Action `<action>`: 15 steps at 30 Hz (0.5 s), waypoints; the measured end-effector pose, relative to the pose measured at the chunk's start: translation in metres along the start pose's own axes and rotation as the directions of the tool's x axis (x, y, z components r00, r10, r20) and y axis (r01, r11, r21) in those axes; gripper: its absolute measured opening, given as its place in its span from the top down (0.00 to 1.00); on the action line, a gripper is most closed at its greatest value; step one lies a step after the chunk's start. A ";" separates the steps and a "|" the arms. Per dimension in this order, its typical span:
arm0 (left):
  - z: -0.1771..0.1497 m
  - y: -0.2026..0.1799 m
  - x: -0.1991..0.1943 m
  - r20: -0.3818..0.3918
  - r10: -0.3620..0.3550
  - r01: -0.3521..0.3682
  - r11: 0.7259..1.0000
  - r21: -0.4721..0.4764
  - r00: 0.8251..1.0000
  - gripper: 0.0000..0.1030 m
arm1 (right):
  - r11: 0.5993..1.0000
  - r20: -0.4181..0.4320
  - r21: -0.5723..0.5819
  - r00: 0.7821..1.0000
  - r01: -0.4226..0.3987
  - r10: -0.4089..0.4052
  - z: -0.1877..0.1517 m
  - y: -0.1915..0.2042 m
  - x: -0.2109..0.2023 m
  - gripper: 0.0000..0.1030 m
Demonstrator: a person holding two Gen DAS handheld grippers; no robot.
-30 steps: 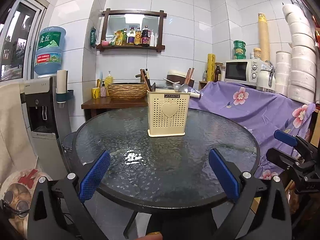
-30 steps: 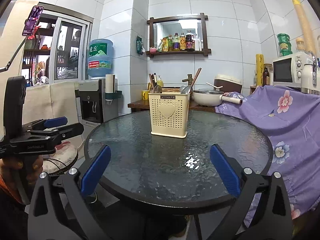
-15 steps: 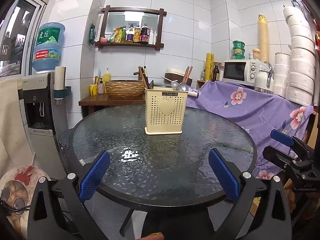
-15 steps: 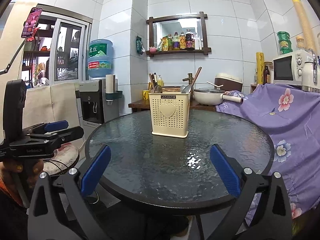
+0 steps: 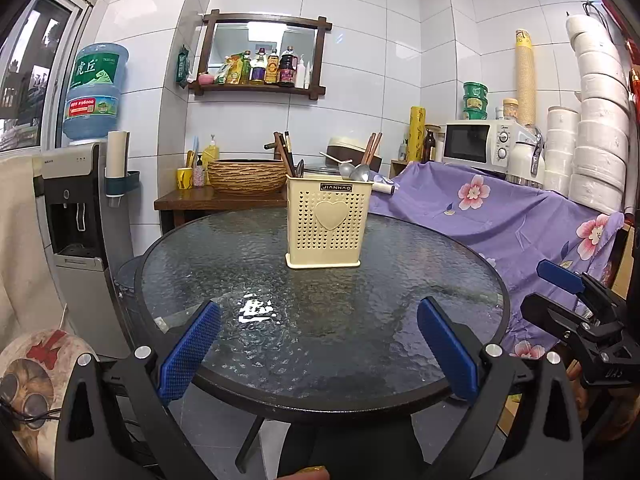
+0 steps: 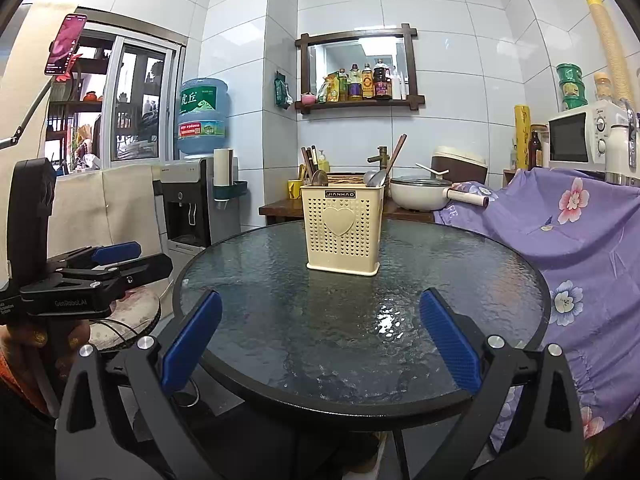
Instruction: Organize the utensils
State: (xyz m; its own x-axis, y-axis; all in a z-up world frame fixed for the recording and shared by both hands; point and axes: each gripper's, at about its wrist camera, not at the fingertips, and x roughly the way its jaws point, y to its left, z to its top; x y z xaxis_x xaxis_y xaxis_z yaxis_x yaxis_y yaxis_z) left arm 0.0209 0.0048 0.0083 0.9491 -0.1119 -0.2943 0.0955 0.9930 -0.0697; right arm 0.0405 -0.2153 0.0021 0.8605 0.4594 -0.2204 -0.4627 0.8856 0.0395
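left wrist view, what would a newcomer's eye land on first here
The cream utensil holder with its heart emblem stands upright near the middle of the round glass table, spoons and chopsticks poking out. Both the left gripper and the right gripper hang open and empty at the near edge.

White tiled walls (image 5: pixel 360 40) fill the frame's upper half, a wooden shelf (image 5: pixel 260 87) of bottles at centre top. A window (image 6: pixel 132 100) stands left, purple floral cloth (image 5: pixel 500 216) right

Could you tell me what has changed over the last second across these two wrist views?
Only the left gripper drifted: the utensil holder slid slightly leftward in its view. Nothing was grasped or released. The right gripper stayed open, and the holder kept its place on the glass table.
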 end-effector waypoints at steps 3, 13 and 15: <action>0.000 0.000 0.000 0.000 -0.003 0.003 1.000 -0.001 1.000 0.06 | 1.000 -0.001 0.000 1.000 0.000 0.000 0.000 0.000 0.000 0.05; 0.000 -0.001 0.000 -0.002 -0.007 0.007 1.000 0.001 1.000 0.06 | 1.000 -0.004 0.000 1.000 -0.001 0.001 -0.002 0.001 0.000 0.05; 0.000 -0.001 0.000 -0.002 -0.007 0.007 1.000 0.000 1.000 0.06 | 1.000 -0.007 0.000 1.000 -0.002 0.002 -0.002 0.002 0.000 0.05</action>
State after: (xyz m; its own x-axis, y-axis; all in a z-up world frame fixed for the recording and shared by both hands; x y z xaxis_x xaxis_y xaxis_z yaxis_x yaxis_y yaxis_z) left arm 0.0205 0.0036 0.0084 0.9480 -0.1188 -0.2953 0.1021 0.9922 -0.0715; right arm 0.0396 -0.2138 -0.0001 0.8580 0.4608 -0.2268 -0.4645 0.8847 0.0402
